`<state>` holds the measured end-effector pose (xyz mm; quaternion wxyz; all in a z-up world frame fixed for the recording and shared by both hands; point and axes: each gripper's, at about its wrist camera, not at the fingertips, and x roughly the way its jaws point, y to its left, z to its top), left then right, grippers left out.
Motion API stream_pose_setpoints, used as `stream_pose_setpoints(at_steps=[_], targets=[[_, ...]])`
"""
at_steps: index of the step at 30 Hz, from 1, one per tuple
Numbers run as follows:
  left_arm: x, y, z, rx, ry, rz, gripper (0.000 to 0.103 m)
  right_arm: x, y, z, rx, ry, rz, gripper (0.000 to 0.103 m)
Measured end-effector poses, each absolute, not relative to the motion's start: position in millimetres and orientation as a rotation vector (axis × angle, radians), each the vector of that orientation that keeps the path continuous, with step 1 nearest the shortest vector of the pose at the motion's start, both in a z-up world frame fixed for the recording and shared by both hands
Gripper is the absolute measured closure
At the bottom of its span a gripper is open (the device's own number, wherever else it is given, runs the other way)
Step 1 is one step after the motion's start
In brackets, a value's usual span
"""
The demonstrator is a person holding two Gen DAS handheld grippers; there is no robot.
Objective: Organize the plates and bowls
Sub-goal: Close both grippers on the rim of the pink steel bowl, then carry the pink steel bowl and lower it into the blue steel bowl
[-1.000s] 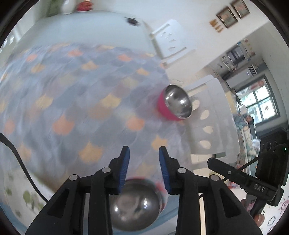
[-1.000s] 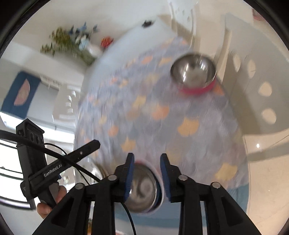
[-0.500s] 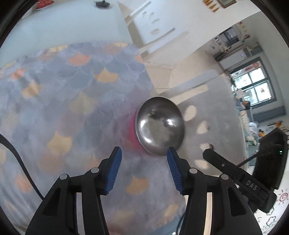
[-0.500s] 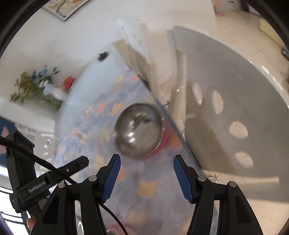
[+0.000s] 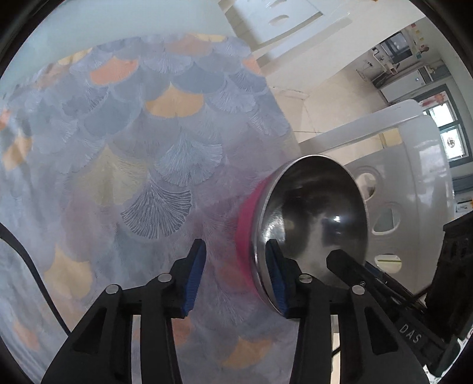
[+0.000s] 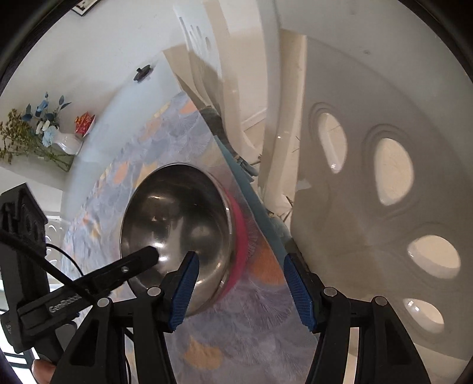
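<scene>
A steel bowl with a pink outer wall (image 5: pixel 310 218) sits near the table's right edge on the patterned tablecloth (image 5: pixel 153 153). My left gripper (image 5: pixel 235 276) is open and straddles the bowl's near rim, its right finger inside the bowl. In the right wrist view the same bowl (image 6: pixel 177 224) lies just ahead. My right gripper (image 6: pixel 241 291) is open wide around the bowl's pink side, its left finger over the rim. Neither gripper holds anything.
A white chair with oval holes (image 6: pixel 384 183) stands close beside the table's edge and also shows in the left wrist view (image 5: pixel 414 165). A second white chair (image 5: pixel 280 20) stands at the far end. A flower vase (image 6: pixel 63 141) and a red item (image 6: pixel 84 122) sit far back.
Both grippers have moved in on the pink bowl, which now looks much larger and closer. The right gripper opened wider; a second steel bowl seen under the fingers earlier is out of view.
</scene>
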<state>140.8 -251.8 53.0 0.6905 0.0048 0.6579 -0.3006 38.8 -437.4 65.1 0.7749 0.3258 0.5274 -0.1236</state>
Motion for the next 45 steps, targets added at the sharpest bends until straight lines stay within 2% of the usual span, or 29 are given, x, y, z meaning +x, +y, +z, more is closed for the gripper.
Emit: stream_pose_setpoints(at_steps=[5, 6, 9, 15, 29, 35, 45], targets=[[137, -255, 49, 0.048, 1.454, -0.677, 0.072, 49, -433, 55, 0.676, 1.159, -0.318, 0.069], [136, -256, 49, 0.056, 1.451, -0.683, 0.074, 49, -433, 52, 0.682, 1.16, -0.32, 0.077], [131, -258, 52, 0.065, 1.429, -0.716, 0.088, 49, -429, 48, 0.693, 1.162, -0.311, 0.084], [115, -251, 79, 0.11, 1.303, -0.741, 0.091, 40, -419, 60, 0.64, 1.127, -0.301, 0.084], [61, -194, 206, 0.022, 1.039, -0.718, 0.09, -7, -371, 172, 0.576, 0.94, -0.225, 0.084], [20, -140, 254, -0.061, 0.927, -0.689, 0.09, -33, -330, 221, 0.535, 0.878, -0.171, 0.084], [-34, -41, 281, -0.202, 0.863, -0.599, 0.09, -68, -240, 263, 0.442, 0.865, -0.04, 0.084]])
